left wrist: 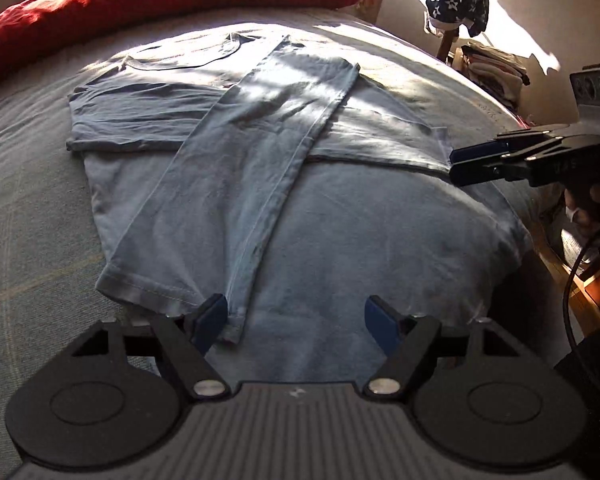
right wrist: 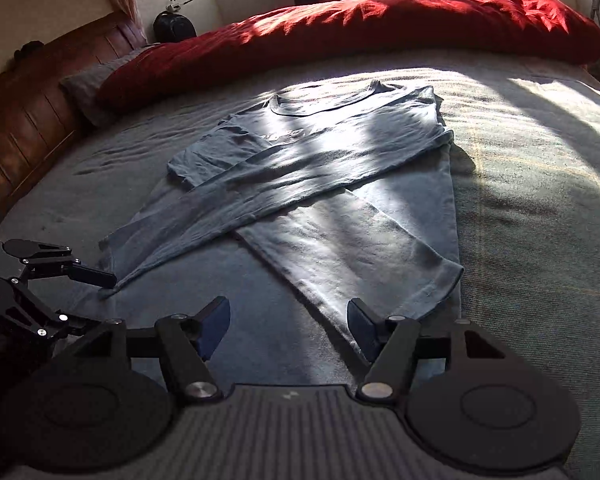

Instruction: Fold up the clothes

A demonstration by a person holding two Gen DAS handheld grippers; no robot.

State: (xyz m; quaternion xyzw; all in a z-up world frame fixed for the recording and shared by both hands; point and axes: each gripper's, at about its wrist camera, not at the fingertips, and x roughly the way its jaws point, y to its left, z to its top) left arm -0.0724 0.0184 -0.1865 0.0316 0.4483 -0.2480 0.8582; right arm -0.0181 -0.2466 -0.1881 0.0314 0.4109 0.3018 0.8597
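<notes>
Open left tongs [left wrist: 296, 316] over unlabelled shirt [left wrist: 260, 168]

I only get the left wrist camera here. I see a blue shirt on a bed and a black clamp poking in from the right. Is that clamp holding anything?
Observer: No. The right gripper is open, over the shirt's hem.
Operator: What's beyond the red duvet?
Observer: Past the red duvet stands a wooden headboard.
Operator: Anything beside it?
Observer: A grey pillow lies at the duvet's end.
</notes>
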